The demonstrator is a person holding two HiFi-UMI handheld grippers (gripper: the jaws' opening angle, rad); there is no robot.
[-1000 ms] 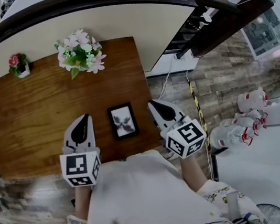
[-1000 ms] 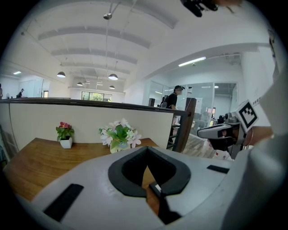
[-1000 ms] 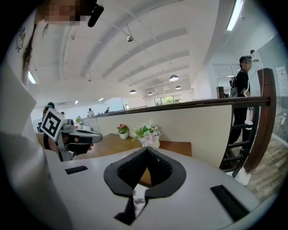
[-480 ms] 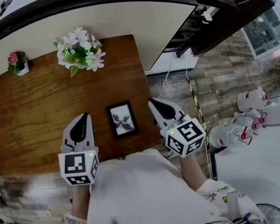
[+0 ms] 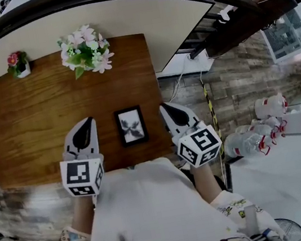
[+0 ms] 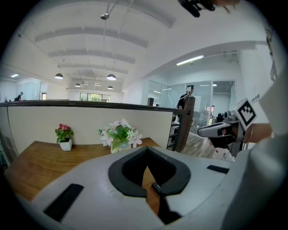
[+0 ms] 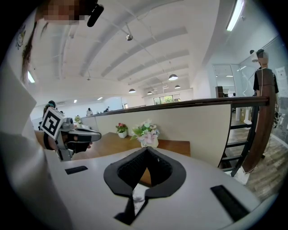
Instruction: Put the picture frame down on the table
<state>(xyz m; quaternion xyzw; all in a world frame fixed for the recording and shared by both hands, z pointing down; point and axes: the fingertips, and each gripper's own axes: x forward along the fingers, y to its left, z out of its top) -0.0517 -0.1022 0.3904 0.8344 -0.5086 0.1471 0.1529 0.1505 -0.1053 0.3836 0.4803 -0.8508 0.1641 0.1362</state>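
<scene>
A small black picture frame with a leaf print lies flat on the wooden table, near its front edge. My left gripper hovers just left of the frame, shut and holding nothing. Just right of the frame, at the table's right edge, my right gripper is also shut and empty. Neither touches the frame. In the left gripper view the left gripper points across the table, with the right gripper off to its side. The right gripper sees the left gripper. Both gripper views hide the frame.
A bunch of white and pink flowers stands at the table's far edge, and a small potted red flower at the far left corner. A cream partition runs behind the table. Plastic bottles lie on the floor at right.
The whole head view has slid slightly upward. The grippers and the frame keep their places relative to one another.
</scene>
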